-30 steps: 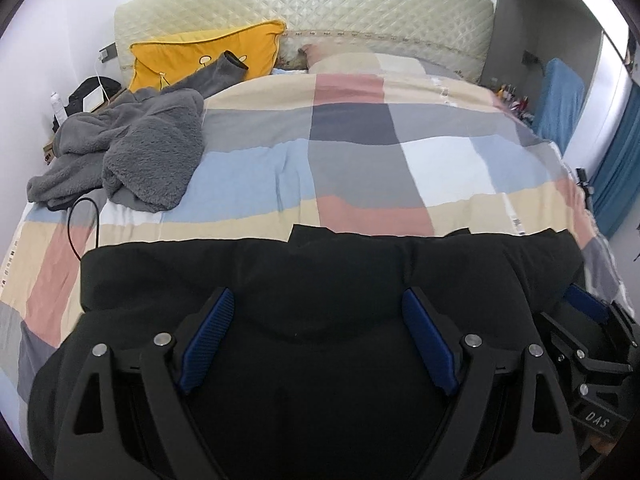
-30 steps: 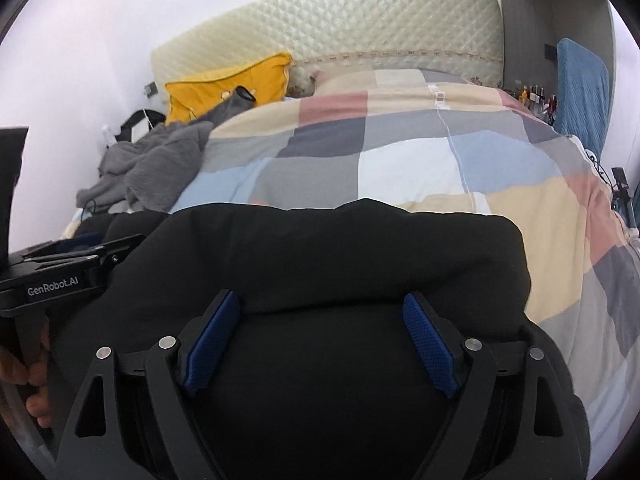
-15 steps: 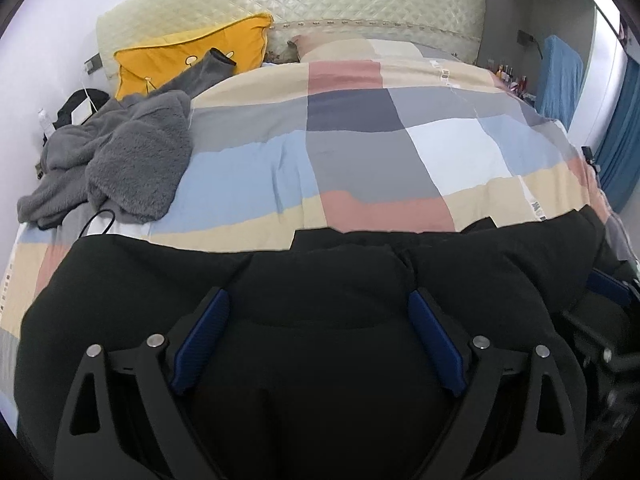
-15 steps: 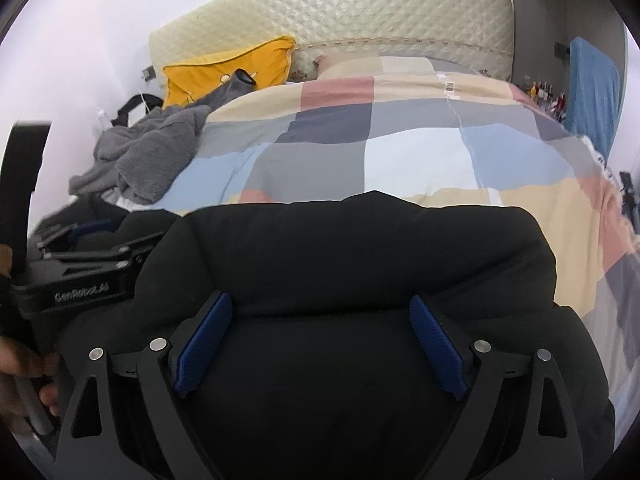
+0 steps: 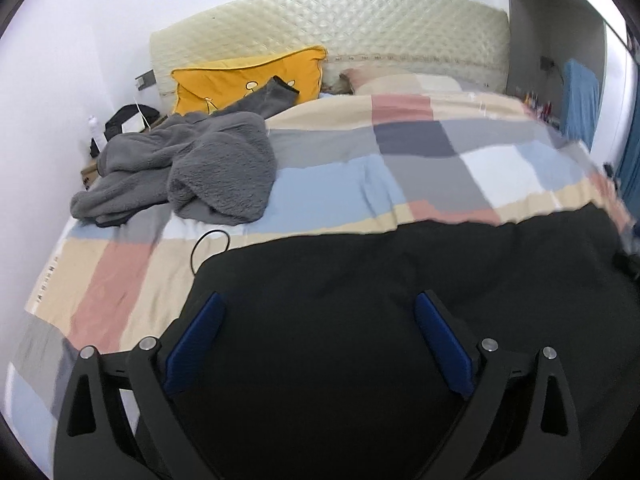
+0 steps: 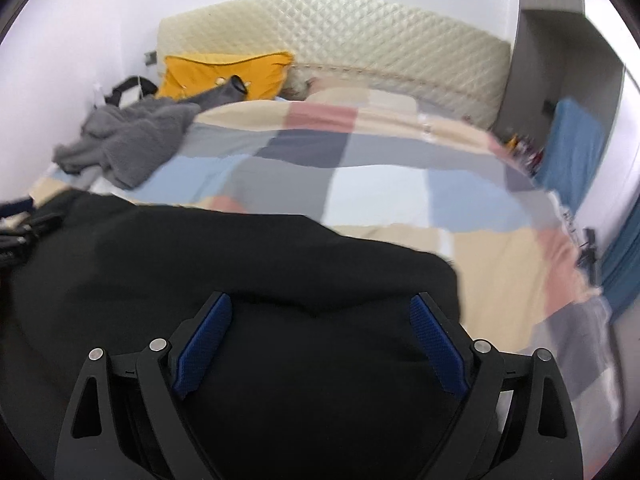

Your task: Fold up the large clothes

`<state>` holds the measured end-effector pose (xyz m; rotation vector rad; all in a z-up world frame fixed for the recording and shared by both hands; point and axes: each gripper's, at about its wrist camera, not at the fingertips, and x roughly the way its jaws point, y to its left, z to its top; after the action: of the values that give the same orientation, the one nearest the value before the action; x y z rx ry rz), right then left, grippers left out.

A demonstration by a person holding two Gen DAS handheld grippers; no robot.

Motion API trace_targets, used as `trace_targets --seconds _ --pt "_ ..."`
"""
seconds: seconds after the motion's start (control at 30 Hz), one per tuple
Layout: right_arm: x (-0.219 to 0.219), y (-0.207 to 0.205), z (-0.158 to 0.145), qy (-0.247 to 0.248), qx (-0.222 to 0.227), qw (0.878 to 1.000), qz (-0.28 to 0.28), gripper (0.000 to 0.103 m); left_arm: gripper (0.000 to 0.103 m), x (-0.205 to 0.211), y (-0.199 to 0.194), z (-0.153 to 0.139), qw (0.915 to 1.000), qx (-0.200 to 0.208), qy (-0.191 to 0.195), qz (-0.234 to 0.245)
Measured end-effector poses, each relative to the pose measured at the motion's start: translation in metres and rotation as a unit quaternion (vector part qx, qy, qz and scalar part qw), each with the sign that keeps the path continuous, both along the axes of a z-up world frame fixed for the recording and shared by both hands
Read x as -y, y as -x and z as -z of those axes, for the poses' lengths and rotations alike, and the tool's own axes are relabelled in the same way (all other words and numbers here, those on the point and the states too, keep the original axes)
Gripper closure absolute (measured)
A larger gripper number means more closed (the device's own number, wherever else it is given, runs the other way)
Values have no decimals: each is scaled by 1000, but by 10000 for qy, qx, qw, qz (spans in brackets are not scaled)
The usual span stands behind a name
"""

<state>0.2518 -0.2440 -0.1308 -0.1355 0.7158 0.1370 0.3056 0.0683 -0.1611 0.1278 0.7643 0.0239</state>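
A large black garment (image 5: 400, 264) lies spread across the near end of the checked bedspread (image 5: 400, 172). My left gripper (image 5: 320, 300) hovers over the garment's left part with its jaws wide and still opening. The cloth lies under and between the blue pads (image 5: 196, 340), which do not press on it. The left finger sits at the garment's left edge. In the right wrist view, my right gripper (image 6: 320, 298) stands open over a rounded fold of the black garment (image 6: 200, 248), with nothing gripped. The left gripper's body (image 6: 20, 228) shows at that view's left edge.
A crumpled grey fleece garment (image 5: 192, 164) lies at the bed's far left, by a yellow pillow (image 5: 248, 80) and the quilted headboard (image 5: 360, 28). A thin black cable (image 5: 208, 240) loops near the black garment's left edge. A blue cloth (image 5: 580, 100) hangs at the right.
My left gripper has slid left along the black garment, so its left edge and bare bedspread now show beside the left finger. Both jaws stand slightly wider. The right gripper has tilted a little.
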Motion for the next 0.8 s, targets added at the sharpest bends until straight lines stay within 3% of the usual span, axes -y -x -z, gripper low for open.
trace_targets --seconds 0.23,0.43,0.53,0.63,0.8 --pt "26 -15 28 -632 -385 9970 240 1 0 -2 -3 17 9998 -192 83 25" --pt "19 -9 20 -353 -334 9982 355 1 0 -18 -3 21 9968 -260 752 58" --pt "16 -2 10 -204 -183 9989 385 1 0 -19 0 15 9961 -279 840 -51" --pt "18 4 -2 -370 -80 9984 414 1 0 -13 5 1 9977 -177 607 -230" --pt "14 15 -56 -595 512 9963 363 1 0 2 20 -44 9965 294 657 -424"
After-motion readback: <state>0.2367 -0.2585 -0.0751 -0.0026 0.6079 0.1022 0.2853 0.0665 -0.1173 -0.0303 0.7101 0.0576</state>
